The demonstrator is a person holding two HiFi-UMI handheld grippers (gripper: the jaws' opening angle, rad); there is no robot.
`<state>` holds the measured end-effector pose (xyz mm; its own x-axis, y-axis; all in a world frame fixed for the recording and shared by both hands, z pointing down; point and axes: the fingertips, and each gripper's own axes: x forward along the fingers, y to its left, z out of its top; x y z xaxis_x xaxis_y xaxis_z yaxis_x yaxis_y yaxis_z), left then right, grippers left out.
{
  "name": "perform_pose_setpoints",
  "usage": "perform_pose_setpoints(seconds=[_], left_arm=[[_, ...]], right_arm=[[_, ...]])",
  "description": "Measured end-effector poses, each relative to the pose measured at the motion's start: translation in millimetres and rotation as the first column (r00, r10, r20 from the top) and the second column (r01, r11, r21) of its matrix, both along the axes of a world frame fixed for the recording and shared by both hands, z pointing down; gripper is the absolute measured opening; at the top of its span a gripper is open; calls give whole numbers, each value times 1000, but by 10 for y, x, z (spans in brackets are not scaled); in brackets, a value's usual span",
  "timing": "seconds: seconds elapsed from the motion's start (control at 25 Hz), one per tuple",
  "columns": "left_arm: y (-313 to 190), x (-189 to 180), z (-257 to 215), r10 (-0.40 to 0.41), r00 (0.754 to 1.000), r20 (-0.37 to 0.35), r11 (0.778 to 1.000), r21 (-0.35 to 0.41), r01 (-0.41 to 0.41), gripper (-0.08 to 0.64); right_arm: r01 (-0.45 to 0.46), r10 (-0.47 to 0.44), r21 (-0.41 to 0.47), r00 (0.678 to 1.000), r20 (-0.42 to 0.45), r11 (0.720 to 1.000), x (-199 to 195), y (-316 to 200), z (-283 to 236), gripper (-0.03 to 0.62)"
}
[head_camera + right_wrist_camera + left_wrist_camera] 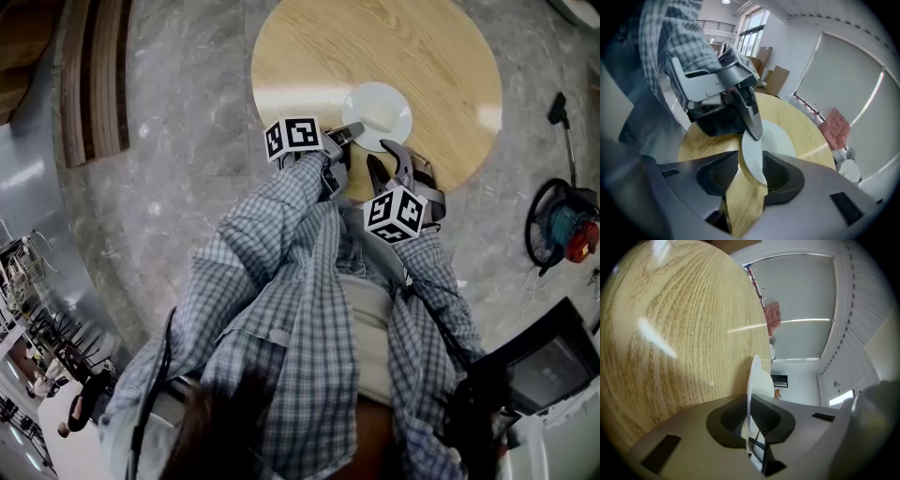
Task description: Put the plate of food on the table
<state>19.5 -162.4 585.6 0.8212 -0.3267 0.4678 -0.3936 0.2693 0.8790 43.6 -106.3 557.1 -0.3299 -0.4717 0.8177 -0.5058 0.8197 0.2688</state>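
Observation:
A white plate [377,110] lies flat on the near part of the round wooden table [441,56]; I see no food on it. My left gripper [345,133] is shut on the plate's near-left rim. The left gripper view has the rim edge-on [751,390] between the dark pads. My right gripper [386,161] stands open at the plate's near edge. In the right gripper view the plate [774,140] pokes between the spread jaws [752,171] with a gap on each side, and the left gripper [751,119] clamps it just beyond.
The table's near edge is just in front of the person's body. A corded floor tool [561,225] lies on the marble floor at right, and wooden slats [94,75] at upper left. A pink chair [836,129] stands beyond the table.

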Motion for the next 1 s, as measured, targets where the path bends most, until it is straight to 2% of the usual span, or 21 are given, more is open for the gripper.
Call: perform_pose_setpoints(seconds=[0.12, 0.2, 0.28, 0.36, 0.52, 0.92, 1.0], left_arm=[[-1, 8, -4, -2, 1000, -1, 1000, 1, 2, 28], [2, 14, -3, -3, 1000, -2, 1000, 3, 3, 28], [5, 15, -6, -1, 1000, -4, 1000, 3, 1, 28], [2, 17, -8, 1, 1000, -5, 1000, 5, -1, 28], [-4, 27, -5, 3, 1000, -11, 1000, 13, -3, 28], [-21, 81, -71, 31, 998, -62, 999, 45, -28, 31], [-22, 107, -91, 37, 997, -66, 998, 54, -33, 49]], right_arm=[[95, -93, 10, 988, -125, 995, -4, 33, 109, 162], [125, -119, 22, 975, -187, 992, 15, 36, 150, 156], [148, -134, 44, 964, -232, 988, 24, 29, 153, 66], [176, -156, 54, 951, -267, 983, 23, 33, 161, 55], [205, -182, 51, 938, -296, 977, 25, 39, 183, 51], [203, -182, 37, 934, -306, 978, 64, 18, 164, 49], [202, -181, 37, 933, -312, 979, 84, 15, 157, 49]])
